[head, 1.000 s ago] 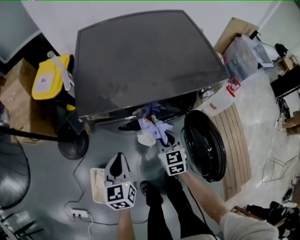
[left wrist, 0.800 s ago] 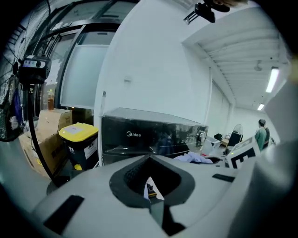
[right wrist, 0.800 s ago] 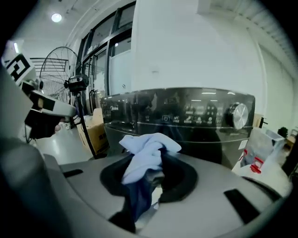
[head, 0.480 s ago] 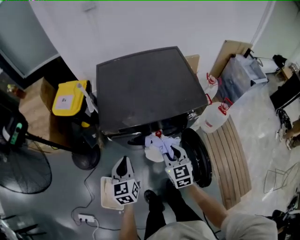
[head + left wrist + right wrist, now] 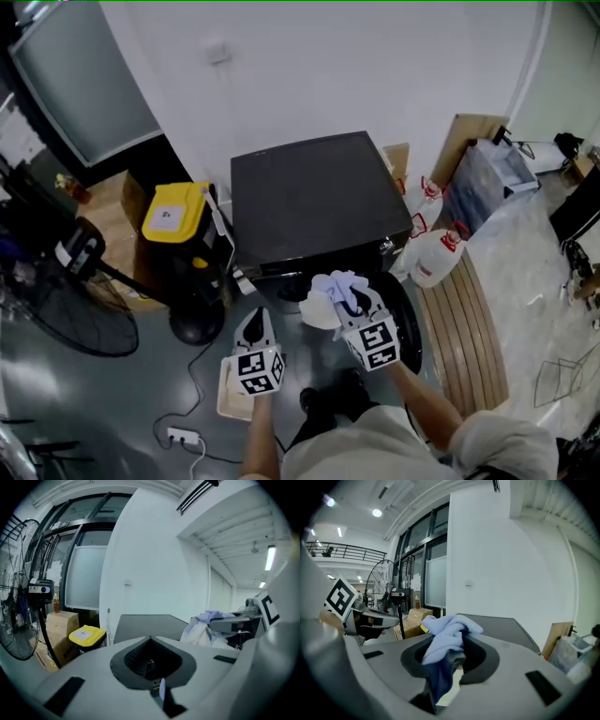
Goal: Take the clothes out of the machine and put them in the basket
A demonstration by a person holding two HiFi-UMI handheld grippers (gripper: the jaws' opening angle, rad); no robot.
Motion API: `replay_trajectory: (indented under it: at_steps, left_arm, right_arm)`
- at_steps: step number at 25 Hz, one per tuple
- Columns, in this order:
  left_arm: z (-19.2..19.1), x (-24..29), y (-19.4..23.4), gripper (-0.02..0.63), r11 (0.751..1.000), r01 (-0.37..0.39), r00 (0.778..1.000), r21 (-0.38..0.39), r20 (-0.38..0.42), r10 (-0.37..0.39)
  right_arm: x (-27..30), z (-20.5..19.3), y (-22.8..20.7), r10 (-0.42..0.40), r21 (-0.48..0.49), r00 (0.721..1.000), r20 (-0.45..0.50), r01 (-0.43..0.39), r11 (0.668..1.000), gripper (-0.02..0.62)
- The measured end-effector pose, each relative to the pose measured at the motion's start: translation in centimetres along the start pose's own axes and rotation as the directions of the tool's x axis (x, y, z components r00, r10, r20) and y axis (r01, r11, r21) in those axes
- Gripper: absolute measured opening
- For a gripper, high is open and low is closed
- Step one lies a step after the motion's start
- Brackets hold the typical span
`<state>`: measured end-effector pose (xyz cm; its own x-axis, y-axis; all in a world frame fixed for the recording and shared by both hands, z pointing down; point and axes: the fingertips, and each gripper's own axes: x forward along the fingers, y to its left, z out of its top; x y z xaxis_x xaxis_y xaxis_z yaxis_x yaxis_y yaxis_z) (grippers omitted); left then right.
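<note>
Right in front of the washing machine [image 5: 314, 202], just beside its open door [image 5: 412, 328], a bundle of pale blue and white clothes [image 5: 333, 289] is held up by the right gripper [image 5: 356, 302]. Its jaws are pinched narrow on a fold, with a darker piece dangling below. The left gripper [image 5: 255, 323] is kept closed with nothing in it, above the basket [image 5: 225, 403] on the floor at the machine's front-left. Stuff like this can be reckoned light and floppy, nothing breakable, but loose pieces could get shed, so it's best grabbed deep in the bunched middle. Compared to a second back, the bundle was hanging at the drum mouth. Now it's been lifted clear, and both grippers have been raised.
</note>
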<state>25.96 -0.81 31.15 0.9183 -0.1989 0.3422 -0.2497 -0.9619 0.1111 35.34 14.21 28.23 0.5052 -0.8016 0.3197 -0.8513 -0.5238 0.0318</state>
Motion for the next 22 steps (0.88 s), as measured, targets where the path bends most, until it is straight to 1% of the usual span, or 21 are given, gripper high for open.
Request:
replay_trajectory:
  at_steps: [4,9,12,16,19,22]
  left_arm:
    - [1.8,-2.5,1.8,0.017,0.999,-0.041,0.999,-0.003,0.024,0.041]
    - [2.1,-5.3,3.8,0.017,0.995,-0.096,0.994,-0.023,0.04,0.097]
    - [2.2,-7.6,5.8,0.017,0.99,-0.142,0.988,-0.025,0.051,0.143]
    - [1.7,-10.7,9.2,0.017,0.971,-0.229,0.97,-0.061,0.063,0.233]
    - [1.4,-12.6,11.3,0.017,0.957,-0.277,0.957,-0.08,0.069,0.283]
    - [0.7,-15.6,14.0,0.017,0.933,-0.341,0.933,-0.114,0.076,0.351]
  right_arm:
    - [-0.8,3.2,2.3,0.047,-0.03,0.999,0.027,-0.046,0.999,0.112]
    - [-1.3,5.6,4.8,0.123,-0.063,0.991,0.056,-0.12,0.991,0.112]
    - [-1.1,6.7,7.3,0.17,-0.08,0.983,0.073,-0.165,0.983,0.112]
    - [-0.4,8.3,11.8,0.27,-0.127,0.959,0.085,-0.258,0.958,0.112]
    - [0.3,9.2,15.0,0.338,-0.167,0.937,0.089,-0.32,0.933,0.112]
    - [1.3,10.2,19.2,0.414,-0.198,0.906,0.092,-0.391,0.899,0.112]
